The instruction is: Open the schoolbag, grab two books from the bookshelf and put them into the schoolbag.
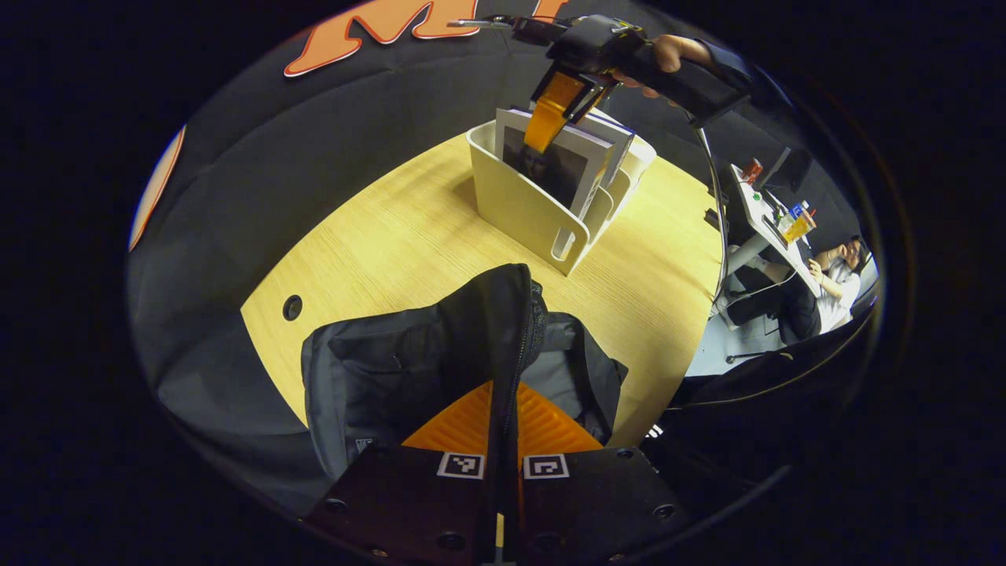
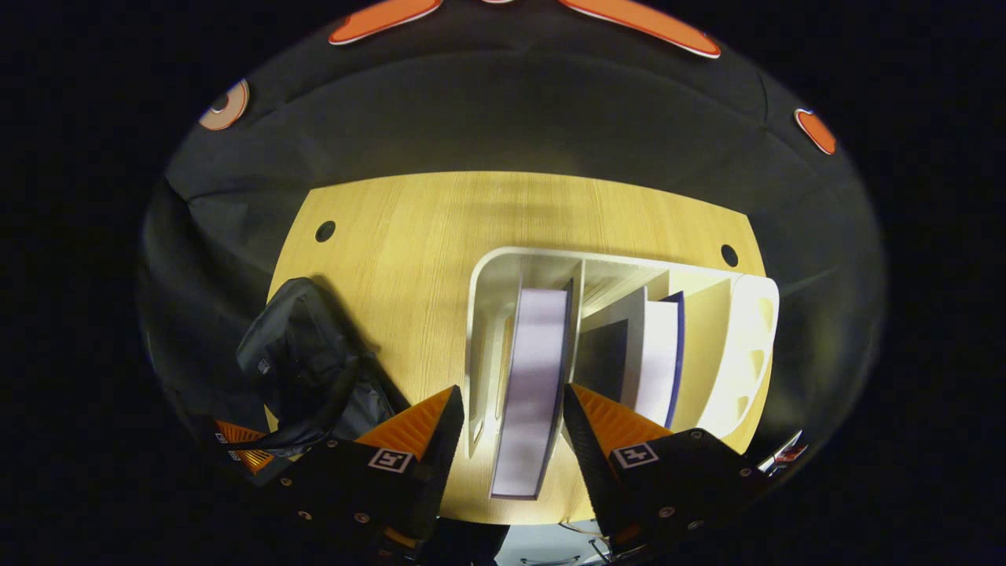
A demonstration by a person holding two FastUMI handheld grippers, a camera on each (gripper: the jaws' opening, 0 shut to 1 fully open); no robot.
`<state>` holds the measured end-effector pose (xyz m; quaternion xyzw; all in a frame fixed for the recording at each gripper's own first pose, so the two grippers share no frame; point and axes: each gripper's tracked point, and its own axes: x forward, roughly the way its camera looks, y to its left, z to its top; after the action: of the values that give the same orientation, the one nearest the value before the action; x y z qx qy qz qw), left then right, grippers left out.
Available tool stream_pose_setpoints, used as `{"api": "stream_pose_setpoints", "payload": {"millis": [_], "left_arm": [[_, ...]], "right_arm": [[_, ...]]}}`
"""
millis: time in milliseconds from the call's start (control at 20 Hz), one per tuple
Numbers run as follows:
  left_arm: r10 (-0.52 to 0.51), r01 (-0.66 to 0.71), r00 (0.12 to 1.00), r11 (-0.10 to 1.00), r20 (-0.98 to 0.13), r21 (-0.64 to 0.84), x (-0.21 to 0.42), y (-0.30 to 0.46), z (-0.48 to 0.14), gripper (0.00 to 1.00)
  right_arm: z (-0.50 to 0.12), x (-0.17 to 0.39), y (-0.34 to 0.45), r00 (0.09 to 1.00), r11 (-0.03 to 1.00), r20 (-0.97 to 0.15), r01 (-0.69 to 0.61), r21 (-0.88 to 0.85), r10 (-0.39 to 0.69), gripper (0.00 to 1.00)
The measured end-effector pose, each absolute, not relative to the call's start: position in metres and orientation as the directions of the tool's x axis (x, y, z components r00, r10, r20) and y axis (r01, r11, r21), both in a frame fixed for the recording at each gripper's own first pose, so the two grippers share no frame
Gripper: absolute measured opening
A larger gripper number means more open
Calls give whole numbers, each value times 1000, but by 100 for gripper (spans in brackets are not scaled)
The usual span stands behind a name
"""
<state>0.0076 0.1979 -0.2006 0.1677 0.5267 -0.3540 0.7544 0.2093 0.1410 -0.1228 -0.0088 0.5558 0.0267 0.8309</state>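
The black and grey schoolbag [image 1: 369, 377] lies on the wooden table [image 1: 377, 236], and my left gripper [image 1: 503, 428] is shut on its raised zipper edge [image 1: 515, 330], holding it up. Behind it stands a white bookshelf [image 1: 523, 208] with books upright in it. In the left gripper view my right gripper [image 1: 562, 102], held by a hand [image 1: 668, 51], hangs at the top of the front book [image 1: 554, 161]. In the right gripper view my right gripper [image 2: 511, 409] is open, its fingers either side of that book [image 2: 534, 377] from above. More books [image 2: 656, 354] fill the neighbouring slot of the bookshelf [image 2: 739, 346]. The schoolbag [image 2: 302, 362] sits left.
Round cable holes [image 2: 325, 231] [image 2: 729, 255] mark the table's far corners. The booth's black cloth closes the back and sides. In the left gripper view the table's right edge drops to a floor where a person [image 1: 837, 283] sits at a desk.
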Motion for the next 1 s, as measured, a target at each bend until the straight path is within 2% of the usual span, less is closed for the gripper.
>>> {"api": "stream_pose_setpoints", "payload": {"millis": [50, 100, 150, 200, 300, 350, 400, 450, 500, 550, 1000], "left_arm": [[-360, 709, 191, 694, -913, -125, 8, 197, -201, 5], [-360, 709, 187, 693, -914, -128, 9, 198, -202, 4], [-361, 710, 186, 692, -914, -129, 10, 197, -202, 4], [-363, 711, 185, 691, -913, -131, 10, 196, -202, 4], [-369, 713, 179, 688, -912, -138, 9, 195, -202, 4], [-371, 713, 177, 687, -911, -142, 9, 193, -202, 4], [-373, 713, 176, 686, -911, -144, 8, 195, -202, 4], [-374, 713, 176, 686, -911, -144, 9, 195, -202, 4], [-374, 711, 177, 688, -910, -145, 9, 195, -203, 4], [-376, 709, 178, 690, -910, -146, 9, 195, -203, 4], [-395, 707, 171, 687, -903, -166, 7, 195, -207, 4]], "right_arm": [[-126, 211, 140, 370, 999, -929, -52, 8, 27, 70], [-131, 210, 138, 351, 999, -936, -43, 6, 20, 58], [-135, 211, 136, 340, 999, -940, -33, 1, 12, 59], [-141, 211, 135, 331, 1000, -944, -22, -9, -1, 56], [-147, 211, 136, 316, 999, -948, -10, -36, -31, 47], [-149, 212, 136, 314, 999, -949, -1, -40, -38, 36], [-149, 212, 138, 315, 999, -949, 13, -30, -32, 43], [-148, 210, 137, 314, 1000, -949, 20, -22, -27, 41], [-147, 208, 136, 314, 999, -949, 29, -24, -32, 46], [-144, 203, 133, 322, 999, -946, 36, -24, -34, 39], [-98, 124, 107, 441, 990, -897, 106, 98, 41, 37]]}}
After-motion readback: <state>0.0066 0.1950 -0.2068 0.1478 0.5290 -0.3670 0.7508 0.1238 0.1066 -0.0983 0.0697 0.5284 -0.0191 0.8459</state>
